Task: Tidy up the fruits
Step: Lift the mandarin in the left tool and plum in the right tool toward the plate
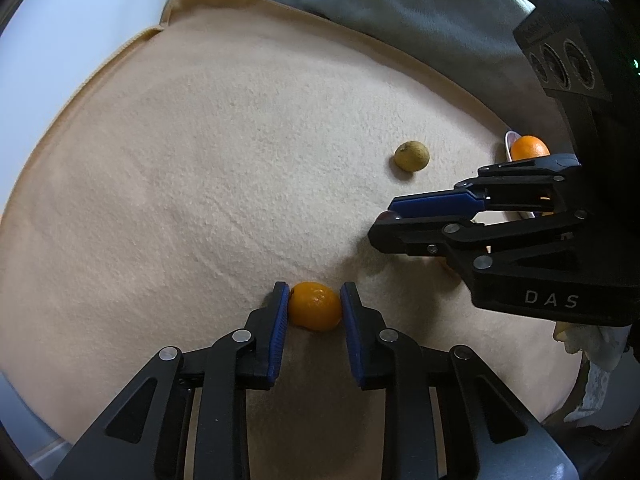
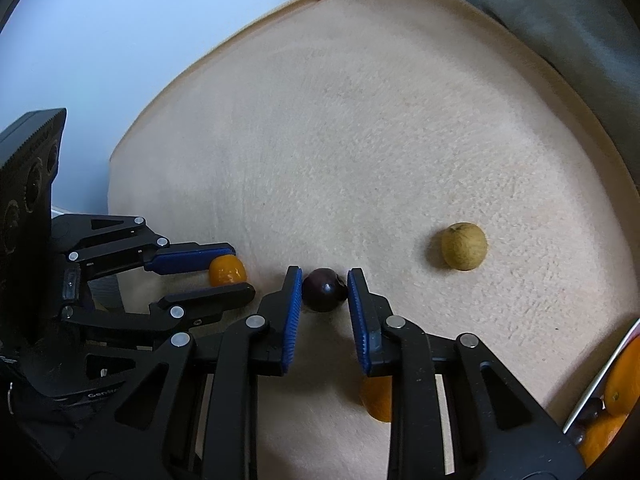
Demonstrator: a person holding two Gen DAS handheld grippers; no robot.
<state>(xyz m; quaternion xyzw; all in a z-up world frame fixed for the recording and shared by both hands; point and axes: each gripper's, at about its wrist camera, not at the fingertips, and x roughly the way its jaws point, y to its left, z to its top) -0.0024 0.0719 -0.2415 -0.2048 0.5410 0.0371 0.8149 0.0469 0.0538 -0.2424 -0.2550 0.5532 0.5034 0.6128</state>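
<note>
A beige blanket (image 1: 200,180) still carries loose fruit: the left gripper (image 1: 314,308) is clamped on a small orange (image 1: 315,306), the right gripper (image 2: 325,290) on a dark plum (image 2: 323,289), and a yellow-green fruit (image 2: 464,246) lies untouched. Some oranges already sit in what may be a bowl (image 2: 600,384), so sorting seems partly done. Only the right wrist view shows the plum clearly and another orange (image 2: 378,400) under the gripper.

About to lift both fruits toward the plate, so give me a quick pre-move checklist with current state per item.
1. Left tool shut on small orange: ok.
2. Right tool shut on dark plum: ok.
3. Both fruits centred between pads: ok.
4. The two tools apart, not touching: ok.
5. Space on plate, already holding oranges: cannot tell.
6. Yellow-green fruit lies beside the path, untouched: ok.
</note>
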